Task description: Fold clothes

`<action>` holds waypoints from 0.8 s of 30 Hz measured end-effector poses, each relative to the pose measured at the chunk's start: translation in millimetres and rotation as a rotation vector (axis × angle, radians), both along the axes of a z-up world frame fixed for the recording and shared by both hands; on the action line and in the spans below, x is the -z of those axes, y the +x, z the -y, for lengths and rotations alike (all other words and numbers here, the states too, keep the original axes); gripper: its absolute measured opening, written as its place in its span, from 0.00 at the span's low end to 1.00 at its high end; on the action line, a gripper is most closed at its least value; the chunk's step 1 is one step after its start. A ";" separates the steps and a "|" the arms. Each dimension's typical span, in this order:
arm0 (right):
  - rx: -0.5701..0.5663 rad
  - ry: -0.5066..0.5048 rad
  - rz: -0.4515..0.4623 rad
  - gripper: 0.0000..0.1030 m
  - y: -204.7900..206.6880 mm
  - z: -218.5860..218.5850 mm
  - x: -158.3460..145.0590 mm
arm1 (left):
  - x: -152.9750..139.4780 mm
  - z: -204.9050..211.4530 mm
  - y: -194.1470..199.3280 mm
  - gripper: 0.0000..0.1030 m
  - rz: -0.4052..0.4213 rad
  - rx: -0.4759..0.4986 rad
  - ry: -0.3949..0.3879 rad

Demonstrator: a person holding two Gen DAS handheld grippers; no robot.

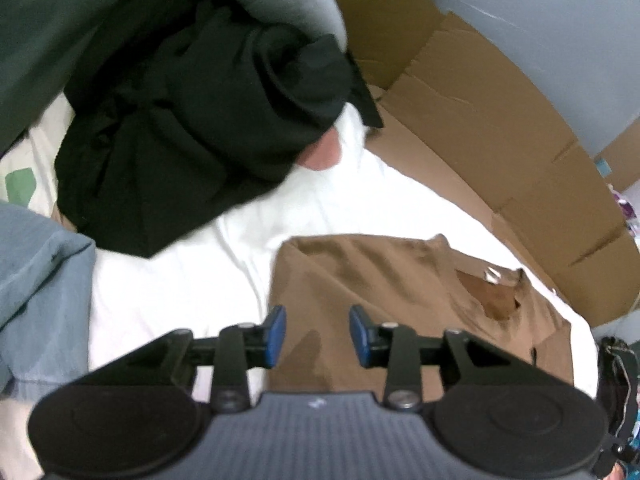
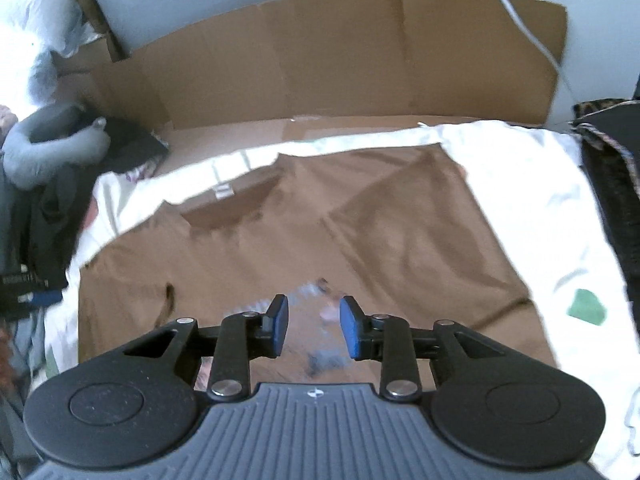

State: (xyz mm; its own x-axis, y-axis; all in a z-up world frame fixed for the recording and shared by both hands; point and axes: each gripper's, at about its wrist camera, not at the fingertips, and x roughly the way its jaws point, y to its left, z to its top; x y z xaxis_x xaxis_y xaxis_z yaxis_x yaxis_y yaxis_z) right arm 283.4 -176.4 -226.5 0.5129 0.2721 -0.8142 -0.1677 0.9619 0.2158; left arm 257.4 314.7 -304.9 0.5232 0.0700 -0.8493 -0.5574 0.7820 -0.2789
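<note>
A brown T-shirt (image 2: pixel 320 224) lies spread flat on a white sheet (image 2: pixel 540 200), its collar with a white label toward the far left. It also shows in the left wrist view (image 1: pixel 380 280), collar to the right. My left gripper (image 1: pixel 317 336) is open and empty, hovering over the shirt's left edge. My right gripper (image 2: pixel 313 330) is open and empty above the shirt's near part, over a faint printed patch.
A black garment pile (image 1: pixel 192 128) lies on the sheet to the far left, with a light blue garment (image 1: pixel 36 288) near it. A brown cardboard wall (image 2: pixel 340 56) stands behind the sheet. A grey neck pillow (image 2: pixel 48 148) and dark clothes sit at the left.
</note>
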 end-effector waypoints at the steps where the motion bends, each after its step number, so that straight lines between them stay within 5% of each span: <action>1: -0.003 -0.010 0.005 0.38 -4.9 7.4 -3.0 | -1.4 3.4 -1.6 0.37 0.002 0.004 0.002; 15: 0.047 -0.008 -0.028 0.38 -64.5 73.4 -37.4 | -0.2 43.0 3.3 0.37 -0.023 0.082 0.014; 24: 0.122 -0.054 -0.040 0.44 -103.0 117.0 -93.5 | -1.2 66.1 -12.0 0.39 -0.094 0.140 -0.021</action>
